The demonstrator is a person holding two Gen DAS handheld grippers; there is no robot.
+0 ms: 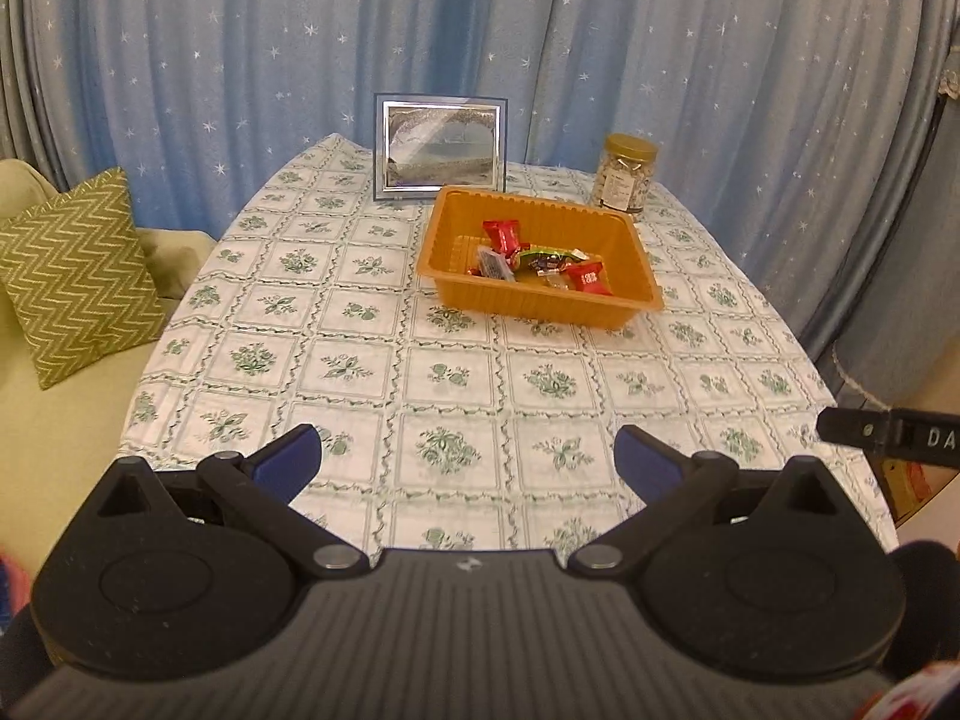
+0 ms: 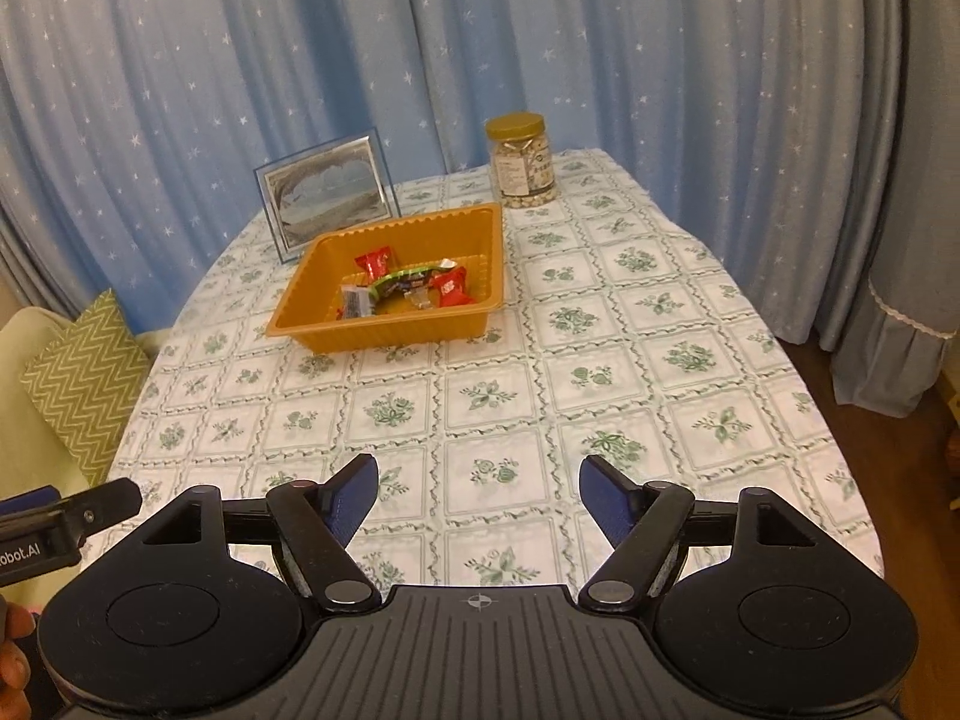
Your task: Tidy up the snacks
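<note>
Stock as I see it from my station. Hard to make out: the wrapped snacks (image 2: 408,288) in the orange tray (image 1: 624,252) overlap one another, so I can pick out two red packets, a green one and a dark one, but no firm count and no print; the label on the jar (image 2: 521,159) is too small to read; the picture in the frame (image 1: 441,147) is washed out by glare. Cut off: only a black sliver of the right gripper at the right edge of the left view, and a corner of the left gripper at the lower left of the right view. Left gripper (image 1: 468,459): blue pads apart, nothing between them, tablecloth showing through the gap. Right gripper (image 2: 477,495): fingers apart, nothing between them. Open room: the whole lower half of the table (image 2: 660,360) is bare cloth; the tray sits in the upper middle of both views, frame just behind it, jar near its far right corner, apart from it. Table edge curves down both sides. Room: blue starred curtains (image 1: 240,60) behind, green zigzag cushion (image 1: 72,276) on a pale sofa at left.
</note>
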